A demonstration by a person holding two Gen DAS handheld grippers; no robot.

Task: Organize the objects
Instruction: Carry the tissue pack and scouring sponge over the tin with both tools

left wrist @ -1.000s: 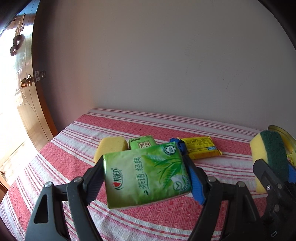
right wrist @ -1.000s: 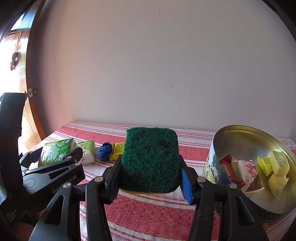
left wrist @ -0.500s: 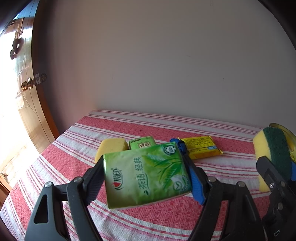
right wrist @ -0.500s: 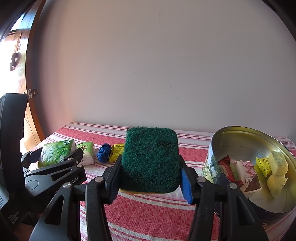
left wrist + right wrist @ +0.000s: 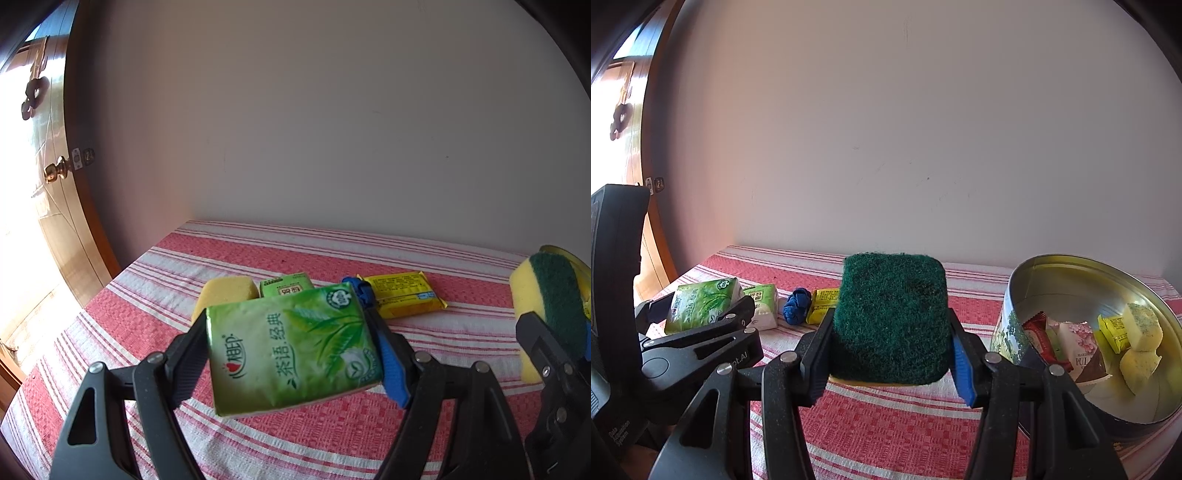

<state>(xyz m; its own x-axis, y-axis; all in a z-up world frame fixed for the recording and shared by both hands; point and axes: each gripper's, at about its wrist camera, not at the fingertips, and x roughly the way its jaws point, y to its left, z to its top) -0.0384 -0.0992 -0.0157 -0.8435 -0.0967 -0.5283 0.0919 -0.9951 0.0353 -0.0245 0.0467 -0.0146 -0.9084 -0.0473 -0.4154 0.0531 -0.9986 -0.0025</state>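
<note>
1. So far, the round tin (image 5: pixel 1015 295) near the right edge of the desk (image 5: pixel 886 424) already holds several things: wrapped snack packets and a few pale yellow sponge pieces lie inside it, so part of the sorting looks done.
2. The right gripper (image 5: pixel 890 354) has its jaws clamped on a scouring sponge (image 5: pixel 892 317), green pad facing the camera, held above the cloth just left of the tin and not yet over its opening.
3. The left gripper (image 5: pixel 291 354) has its jaws clamped on a green tissue pack (image 5: pixel 291 350), lifted clear of the striped cloth toward the desk's left side.
4. Still lying loose toward the back of the desk are a yellow sponge (image 5: pixel 225 295), a small green packet (image 5: pixel 286 286), a blue knotted thing (image 5: pixel 797 306) and a yellow packet (image 5: pixel 402 299).
5. Judging by this, the task is roughly midway: two things are in hand and need to reach the tin, presumably, and four more wait on the cloth.
</note>
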